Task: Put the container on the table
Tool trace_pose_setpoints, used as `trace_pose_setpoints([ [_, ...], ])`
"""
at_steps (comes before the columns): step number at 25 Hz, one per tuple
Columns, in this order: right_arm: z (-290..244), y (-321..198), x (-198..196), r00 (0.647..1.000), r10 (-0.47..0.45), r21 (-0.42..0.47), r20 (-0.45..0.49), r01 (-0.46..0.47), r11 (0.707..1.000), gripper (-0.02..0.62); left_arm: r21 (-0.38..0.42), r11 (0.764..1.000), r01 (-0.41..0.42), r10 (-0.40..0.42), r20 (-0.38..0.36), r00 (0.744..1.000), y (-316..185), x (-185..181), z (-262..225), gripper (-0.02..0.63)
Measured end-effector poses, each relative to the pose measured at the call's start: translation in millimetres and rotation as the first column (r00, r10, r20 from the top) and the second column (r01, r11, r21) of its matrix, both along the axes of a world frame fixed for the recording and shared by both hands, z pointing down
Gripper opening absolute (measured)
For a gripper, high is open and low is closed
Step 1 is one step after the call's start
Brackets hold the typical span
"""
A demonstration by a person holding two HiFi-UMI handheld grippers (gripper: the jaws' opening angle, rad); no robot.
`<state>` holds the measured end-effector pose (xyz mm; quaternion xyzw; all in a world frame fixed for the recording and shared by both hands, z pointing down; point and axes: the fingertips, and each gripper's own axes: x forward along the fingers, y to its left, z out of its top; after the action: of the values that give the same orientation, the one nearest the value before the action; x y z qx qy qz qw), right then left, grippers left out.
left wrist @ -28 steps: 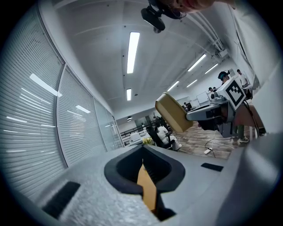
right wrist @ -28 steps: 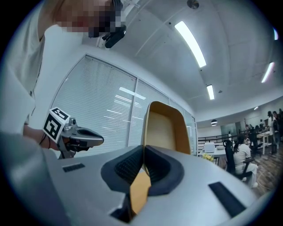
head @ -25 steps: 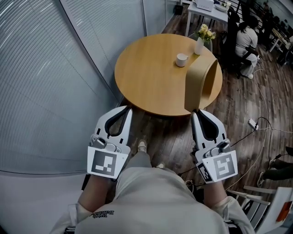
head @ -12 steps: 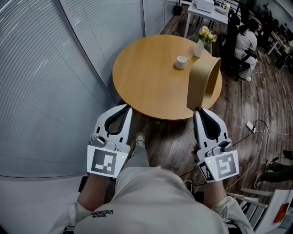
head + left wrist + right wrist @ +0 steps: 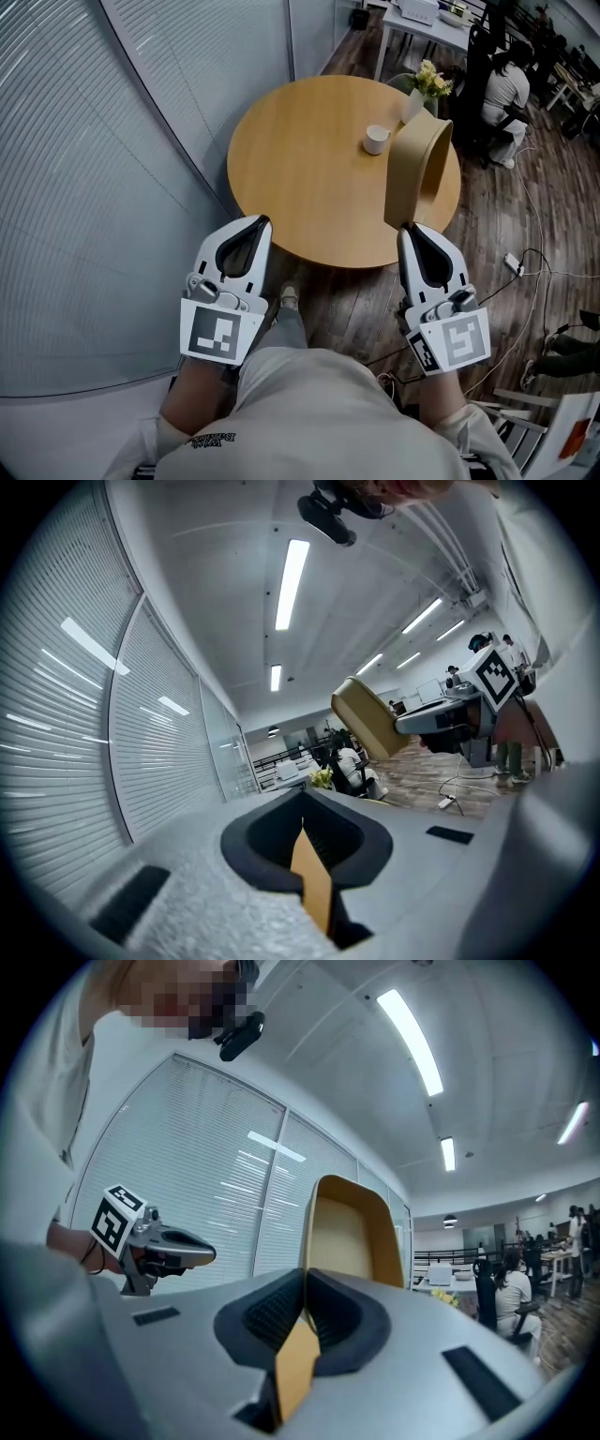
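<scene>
A tan open-topped container (image 5: 417,173) hangs tipped on its side above the right edge of the round wooden table (image 5: 300,159). My right gripper (image 5: 411,228) is shut on its near rim; in the right gripper view the container (image 5: 347,1227) rises straight beyond the jaws of the right gripper (image 5: 304,1277). My left gripper (image 5: 262,222) is shut and holds nothing, just short of the table's near edge. From the left gripper (image 5: 302,806) view the container (image 5: 368,717) shows off to the right.
A white cup (image 5: 376,140) and a white vase of yellow flowers (image 5: 419,94) stand on the table's far right. A blind-covered glass wall (image 5: 103,169) curves along the left. Cables (image 5: 525,253) lie on the wood floor at right. A seated person (image 5: 506,89) is at the back.
The table's near edge has dropped slightly lower in view, closer to both grippers. The container stays in the right gripper, still over the table's right edge.
</scene>
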<state>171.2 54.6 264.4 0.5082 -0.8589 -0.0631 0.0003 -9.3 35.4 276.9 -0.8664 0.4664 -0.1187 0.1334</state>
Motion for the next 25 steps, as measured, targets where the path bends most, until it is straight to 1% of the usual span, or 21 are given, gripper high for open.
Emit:
trace_pose_setpoints([
  [4, -1, -39, -13, 1.0, -0.003, -0.024, -0.007, 0.003, 1.0, 0.034, 0.0, 1.0, -0.003, 0.003, 0.005, 1.0, -41, -13, -6, 0.021],
  [10, -3, -98, -34, 1.0, 0.022, -0.027, -0.004, -0.022, 0.999, 0.034, -0.007, 1.0, -0.021, 0.022, 0.019, 1.0, -102, -36, -8, 0.021],
  [18, 2, -161, -63, 0.998, 0.062, -0.071, -0.025, -0.064, 0.995, 0.034, -0.044, 0.996, -0.079, 0.079, -0.009, 0.997, -175, -55, 4, 0.021],
  [25, 2, -207, -83, 0.993, 0.108, -0.08, -0.045, -0.111, 0.991, 0.034, -0.064, 0.99, -0.126, 0.124, -0.031, 0.992, -229, -74, 12, 0.021],
])
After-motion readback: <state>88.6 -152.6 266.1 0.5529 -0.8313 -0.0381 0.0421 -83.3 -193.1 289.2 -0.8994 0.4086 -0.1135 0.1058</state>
